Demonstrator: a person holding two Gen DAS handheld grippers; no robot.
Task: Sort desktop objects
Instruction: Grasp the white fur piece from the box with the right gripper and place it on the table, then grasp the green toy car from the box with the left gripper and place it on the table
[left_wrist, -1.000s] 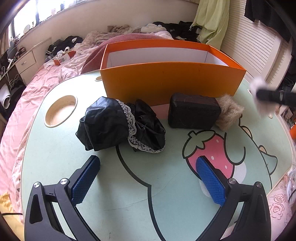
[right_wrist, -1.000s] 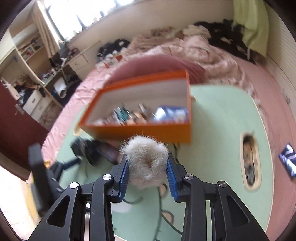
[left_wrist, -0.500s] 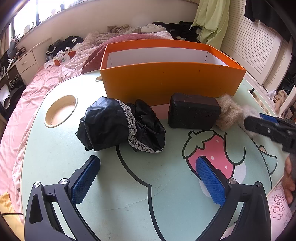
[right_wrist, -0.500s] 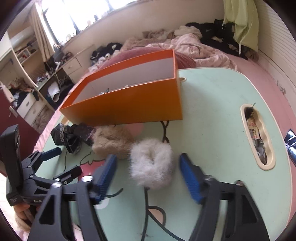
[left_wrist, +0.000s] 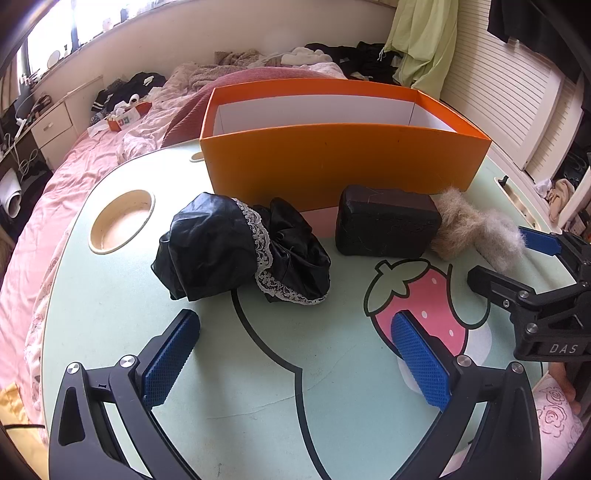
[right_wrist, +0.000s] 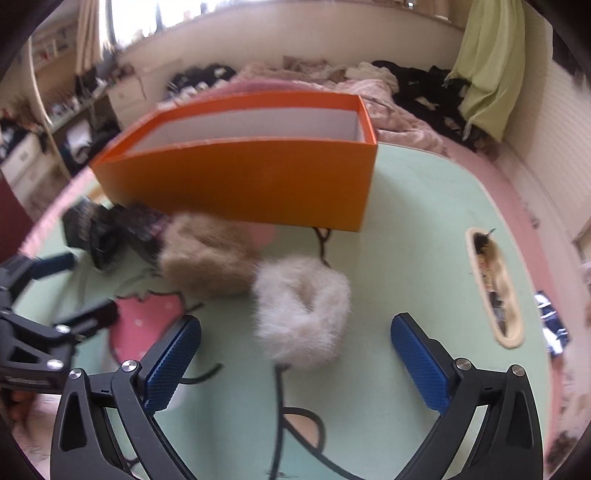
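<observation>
An orange box stands at the back of the green table; it also shows in the right wrist view. In front of it lie a black lace-trimmed cloth, a black block, a tan furry scrunchie and a white furry scrunchie. In the right wrist view the white scrunchie lies on the table beside the tan one, just ahead of my open, empty right gripper. My left gripper is open and empty, short of the black cloth.
A round cup recess is sunk in the table's left side, and an oval slot holding small items on its right. A pink bed with piled clothes surrounds the table. The right gripper's body reaches in at the right.
My right gripper came down with the white scrunchie, opened and let it go on the table beside the tan one, then drew back a little. My left gripper has not moved.
</observation>
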